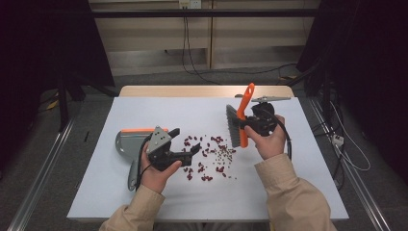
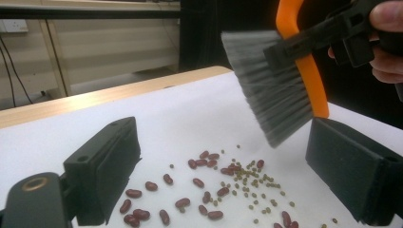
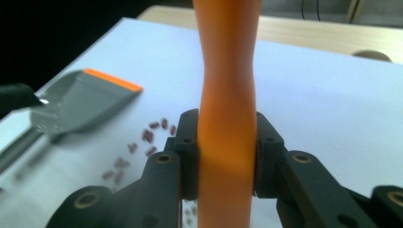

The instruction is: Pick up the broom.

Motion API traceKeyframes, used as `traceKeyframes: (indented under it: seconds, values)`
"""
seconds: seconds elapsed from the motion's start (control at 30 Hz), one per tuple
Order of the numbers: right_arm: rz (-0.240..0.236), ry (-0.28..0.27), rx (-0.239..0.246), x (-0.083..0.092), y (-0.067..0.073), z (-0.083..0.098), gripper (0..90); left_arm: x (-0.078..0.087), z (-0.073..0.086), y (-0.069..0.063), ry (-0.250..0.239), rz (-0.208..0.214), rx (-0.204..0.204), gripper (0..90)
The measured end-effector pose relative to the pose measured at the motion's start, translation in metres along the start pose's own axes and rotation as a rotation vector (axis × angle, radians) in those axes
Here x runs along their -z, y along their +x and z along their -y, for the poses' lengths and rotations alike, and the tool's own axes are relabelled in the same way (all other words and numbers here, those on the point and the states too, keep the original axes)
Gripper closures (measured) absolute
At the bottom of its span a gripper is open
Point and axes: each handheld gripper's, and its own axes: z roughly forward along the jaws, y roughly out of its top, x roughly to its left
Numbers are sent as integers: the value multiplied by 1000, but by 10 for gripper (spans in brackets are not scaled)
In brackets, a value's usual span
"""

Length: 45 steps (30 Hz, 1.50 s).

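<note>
At the centre right of the high view, the right hand-held gripper (image 1: 251, 123) is clamped on the orange handle of the brush (image 1: 239, 120), bristles above the counter (image 1: 144, 202). The left hand-held gripper (image 1: 186, 143) stands open and empty over the scattered beans (image 1: 208, 156). The grey dustpan (image 1: 129, 142) lies at left

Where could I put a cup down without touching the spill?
Bare sheet lies along the table's near edge, between the two sleeves, in front of the beans. The far strip beyond the beans, between dustpan and brush, is bare too. The right side past the brush hand is free. The middle is crowded with beans.
</note>
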Motion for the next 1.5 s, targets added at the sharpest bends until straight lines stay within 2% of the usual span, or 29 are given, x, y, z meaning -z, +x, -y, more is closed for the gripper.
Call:
traceKeyframes:
  seconds: [0.03, 0.2, 0.23, 0.33, 0.43, 0.5, 0.53, 0.57, 0.67, 0.73, 0.8, 0.83, 0.9, 0.97, 1.07, 1.17, 1.27, 1.33, 1.4, 1.5]
  values:
    - [11, 24, 0, 3, -7, 2, 703, 1, -1, 0, 0, 2, 0, 99]
    - [51, 78, -5, 9, -21, 4, 703, 6, -2, 3, -3, -2, -11, 92]
    - [62, 108, -25, 11, -28, 6, 703, 7, -1, 4, -2, -3, -10, 91]
    - [83, 133, -28, 14, -34, 9, 703, 9, -1, 7, -3, -6, -1, 91]
    - [99, 171, -52, 18, -42, 10, 703, 12, -1, 9, 1, -11, 4, 89]
    - [130, 217, -50, 21, -47, 11, 703, 13, -1, 10, -2, -6, 3, 86]
    - [130, 217, -50, 21, -47, 11, 703, 14, -1, 11, 1, -6, -4, 86]
    - [148, 247, -56, 23, -52, 11, 703, 16, -1, 13, -5, -6, 2, 86]
    - [150, 254, -62, 25, -58, 12, 702, 17, -1, 15, -5, -8, 1, 85]
    - [153, 279, -80, 24, -64, 14, 702, 19, 0, 17, -6, -13, 8, 85]
    - [175, 280, -78, 18, -68, 19, 701, 19, 1, 20, -4, -21, 10, 85]
    - [153, 268, -88, 9, -73, 25, 701, 20, 1, 21, 1, -22, 12, 85]
    - [155, 266, -98, 3, -74, 27, 702, 20, 2, 22, 1, -25, 16, 85]
    - [182, 243, -70, -13, -76, 33, 707, 20, 3, 23, 1, -26, 15, 84]
    - [187, 238, -67, -21, -76, 35, 707, 23, 4, 26, 4, -31, 10, 84]
    - [211, 247, -28, -30, -73, 36, 705, 26, 6, 30, 9, -37, 11, 85]
    - [209, 264, -16, -35, -72, 38, 696, 29, 8, 33, 10, -46, 18, 85]
    - [204, 244, -2, -34, -73, 40, 662, 30, 8, 34, 9, -50, 18, 85]
    - [179, 210, -20, -31, -73, 41, 607, 31, 9, 34, 9, -52, 15, 85]
    - [181, 205, -4, -23, -72, 42, 573, 32, 9, 35, 8, -55, 19, 85]
